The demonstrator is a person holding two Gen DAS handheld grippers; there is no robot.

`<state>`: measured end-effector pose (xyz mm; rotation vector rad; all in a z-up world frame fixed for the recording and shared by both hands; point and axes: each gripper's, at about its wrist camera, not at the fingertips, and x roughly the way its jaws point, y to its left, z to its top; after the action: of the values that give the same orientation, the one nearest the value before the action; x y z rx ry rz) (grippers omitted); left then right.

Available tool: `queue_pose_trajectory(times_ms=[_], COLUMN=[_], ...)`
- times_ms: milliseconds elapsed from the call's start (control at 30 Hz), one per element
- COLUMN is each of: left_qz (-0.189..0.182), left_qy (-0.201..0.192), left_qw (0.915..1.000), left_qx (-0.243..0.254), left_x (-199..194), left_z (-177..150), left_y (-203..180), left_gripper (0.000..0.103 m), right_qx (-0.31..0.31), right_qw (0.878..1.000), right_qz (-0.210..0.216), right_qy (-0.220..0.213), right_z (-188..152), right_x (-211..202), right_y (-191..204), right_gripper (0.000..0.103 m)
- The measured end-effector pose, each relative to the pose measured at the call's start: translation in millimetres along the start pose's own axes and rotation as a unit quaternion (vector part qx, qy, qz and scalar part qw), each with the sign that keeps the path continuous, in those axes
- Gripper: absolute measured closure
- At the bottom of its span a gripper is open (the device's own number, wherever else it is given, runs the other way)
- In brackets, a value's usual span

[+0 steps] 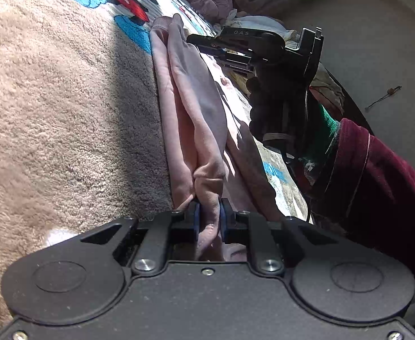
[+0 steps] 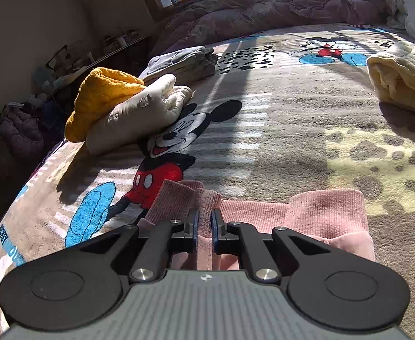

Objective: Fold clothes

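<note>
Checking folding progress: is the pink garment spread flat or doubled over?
Doubled over. The pink garment hangs in layered folds, pinched by the left gripper and the right gripper, ribbed cuffs together.

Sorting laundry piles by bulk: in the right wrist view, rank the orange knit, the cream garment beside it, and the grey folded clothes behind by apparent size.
1. cream garment
2. orange knit, close to it, partly hidden
3. grey folded clothes, smallest-looking, but farther away, so unsure

The garment (image 2: pixel 292 215) lies on the blanket (image 2: pixel 278 130), low in the right-wrist frame. Folded clothes (image 2: pixel 128 107) sit at left (stacked), a towel (image 2: pixel 402 76) upper right.
</note>
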<state>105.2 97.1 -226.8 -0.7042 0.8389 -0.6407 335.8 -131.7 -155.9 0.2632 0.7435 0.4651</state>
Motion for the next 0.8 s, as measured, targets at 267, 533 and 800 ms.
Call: queue_pose_trajectory(times_ms=[267, 533, 800], left_qz=[-0.001, 0.04, 0.123], left_qy=[-0.094, -0.136, -0.095], left_qw=[0.9954, 0.9728, 0.9718], left_qx=[0.022, 0.183, 0.177], left_x=[-52.8, -21.1, 0.8], left_z=[4.8, 22.1, 13.0], left_y=[-10.4, -61.4, -45.5], left_gripper=[0.082, 0.082, 0.084], right_qx=[0.032, 0.029, -0.044], right_qw=[0.998, 0.996, 0.996], right_qz=[0.02, 0.018, -0.045], right_qy=[-0.042, -0.08, -0.065], right_z=[5.3, -71.5, -161.6], right_x=[-70.1, -153.3, -184.1], right_y=[-4.7, -8.3, -3.6], right_gripper=[0.076, 0.076, 0.076])
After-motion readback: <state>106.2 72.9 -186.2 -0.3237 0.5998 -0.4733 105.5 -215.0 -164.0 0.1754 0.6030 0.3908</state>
